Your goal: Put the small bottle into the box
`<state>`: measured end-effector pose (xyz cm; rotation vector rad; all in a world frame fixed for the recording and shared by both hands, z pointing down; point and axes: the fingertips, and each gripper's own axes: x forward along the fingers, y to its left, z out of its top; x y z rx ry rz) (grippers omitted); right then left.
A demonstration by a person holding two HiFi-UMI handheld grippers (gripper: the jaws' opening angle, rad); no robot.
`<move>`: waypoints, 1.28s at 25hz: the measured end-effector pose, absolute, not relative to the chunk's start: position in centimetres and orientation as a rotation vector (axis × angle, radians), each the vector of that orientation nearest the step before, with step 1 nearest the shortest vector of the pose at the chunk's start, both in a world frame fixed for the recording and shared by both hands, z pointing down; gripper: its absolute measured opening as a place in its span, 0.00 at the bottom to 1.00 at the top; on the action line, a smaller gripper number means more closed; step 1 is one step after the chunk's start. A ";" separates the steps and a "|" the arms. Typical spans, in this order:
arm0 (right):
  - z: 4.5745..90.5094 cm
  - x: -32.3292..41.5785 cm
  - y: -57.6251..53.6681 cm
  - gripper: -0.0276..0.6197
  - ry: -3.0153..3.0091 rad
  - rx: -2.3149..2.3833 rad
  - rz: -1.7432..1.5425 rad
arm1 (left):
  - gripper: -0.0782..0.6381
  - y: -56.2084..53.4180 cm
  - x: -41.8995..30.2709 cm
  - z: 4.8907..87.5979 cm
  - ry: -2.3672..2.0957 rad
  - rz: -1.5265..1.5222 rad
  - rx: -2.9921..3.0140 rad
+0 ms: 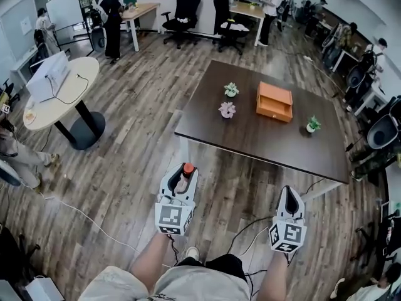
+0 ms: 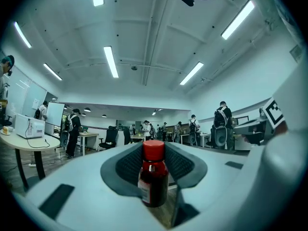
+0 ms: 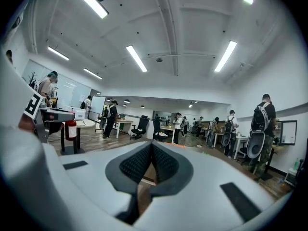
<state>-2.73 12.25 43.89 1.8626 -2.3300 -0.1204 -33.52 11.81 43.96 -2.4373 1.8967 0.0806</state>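
The one small bottle stood upright, clamped between the jaws of the left gripper, well apart from the single orange box on the table (beside three potted plants). The right gripper had its jaws together, empty.

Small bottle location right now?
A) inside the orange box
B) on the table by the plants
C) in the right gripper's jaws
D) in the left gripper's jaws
D: the bottle stands upright between the jaws of the left gripper, which are shut on it; the right gripper has its jaws together with nothing between them.
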 end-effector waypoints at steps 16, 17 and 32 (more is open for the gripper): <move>44.7 6.5 0.9 0.05 -2.397 1.963 -0.031 | 0.30 0.6 -24.2 43.6 1.836 0.044 -2.447; 44.5 7.7 -0.2 0.05 -2.398 1.969 -0.031 | 0.30 -0.5 -23.1 43.4 1.838 0.048 -2.449; 43.7 20.7 -9.2 0.05 -2.378 2.016 -0.006 | 0.30 -10.5 -10.5 42.2 1.830 0.044 -2.500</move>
